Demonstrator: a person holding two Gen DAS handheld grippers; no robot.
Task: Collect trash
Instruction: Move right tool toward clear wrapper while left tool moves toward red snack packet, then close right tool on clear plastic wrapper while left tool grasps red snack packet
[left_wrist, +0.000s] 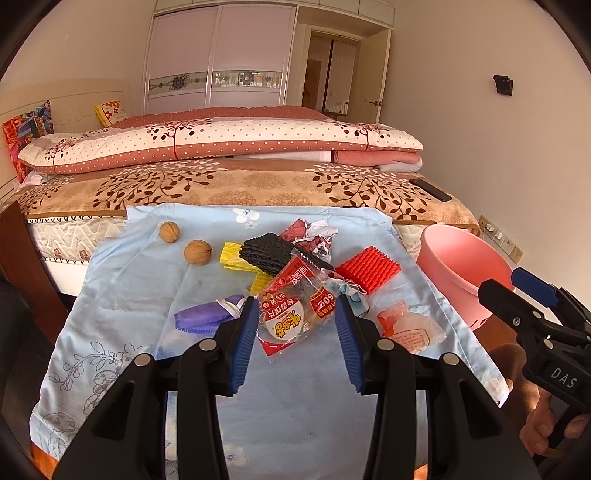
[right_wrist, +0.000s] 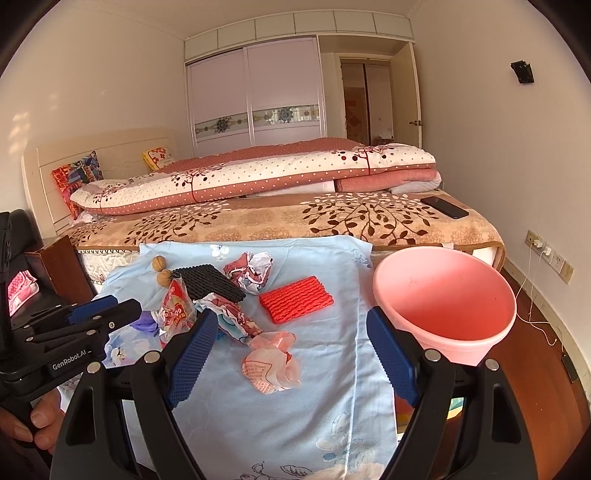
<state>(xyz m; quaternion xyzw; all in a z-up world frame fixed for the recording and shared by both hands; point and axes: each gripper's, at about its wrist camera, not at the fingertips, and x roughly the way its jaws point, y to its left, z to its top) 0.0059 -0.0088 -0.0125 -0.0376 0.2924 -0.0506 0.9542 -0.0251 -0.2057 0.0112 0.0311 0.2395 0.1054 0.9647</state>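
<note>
A red and clear snack wrapper (left_wrist: 295, 310) lies on the light blue cloth (left_wrist: 122, 295); my left gripper (left_wrist: 295, 314) is open with a finger on each side of it, not closed. A crumpled clear bag with red print (left_wrist: 410, 325) lies to its right and shows in the right wrist view (right_wrist: 271, 363), just ahead of my open, empty right gripper (right_wrist: 291, 343). The pink bin (right_wrist: 443, 306) stands to the right of the cloth. Crumpled red and white paper (right_wrist: 249, 271) and a crumpled printed wrapper (right_wrist: 229, 314) lie further back.
Two walnuts (left_wrist: 184, 242), a black textured mat (left_wrist: 269, 251), a red ribbed pad (right_wrist: 295, 299), a yellow item (left_wrist: 232, 258) and a purple item (left_wrist: 203, 314) also lie on the cloth. The bed (left_wrist: 258, 184) with folded quilts is behind; a phone (right_wrist: 445, 206) rests on it.
</note>
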